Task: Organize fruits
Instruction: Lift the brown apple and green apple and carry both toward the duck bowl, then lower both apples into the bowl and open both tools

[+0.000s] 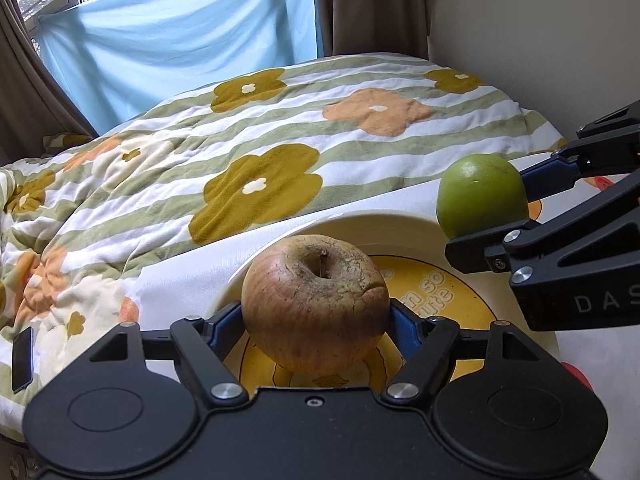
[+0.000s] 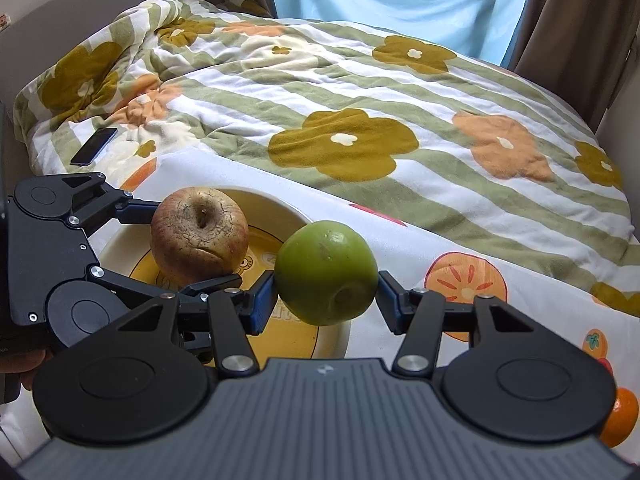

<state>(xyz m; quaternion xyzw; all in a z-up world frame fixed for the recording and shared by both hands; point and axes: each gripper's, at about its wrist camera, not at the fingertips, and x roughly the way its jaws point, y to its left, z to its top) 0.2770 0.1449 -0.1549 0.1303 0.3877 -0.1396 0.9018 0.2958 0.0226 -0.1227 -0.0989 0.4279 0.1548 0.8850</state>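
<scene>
My left gripper (image 1: 316,322) is shut on a wrinkled red-brown apple (image 1: 315,304) and holds it over a cream plate (image 1: 396,226) with a yellow printed centre. My right gripper (image 2: 326,300) is shut on a green apple (image 2: 326,272), held at the plate's right rim (image 2: 280,204). In the left wrist view the green apple (image 1: 482,196) and the right gripper (image 1: 492,212) are at the right. In the right wrist view the red-brown apple (image 2: 199,236) and the left gripper (image 2: 188,244) are at the left.
The plate lies on a white cloth with fruit prints (image 2: 464,280) on a bed with a flowered striped quilt (image 2: 360,100). A black phone (image 2: 94,146) lies on the quilt at the left. An orange fruit (image 2: 620,416) sits at the lower right.
</scene>
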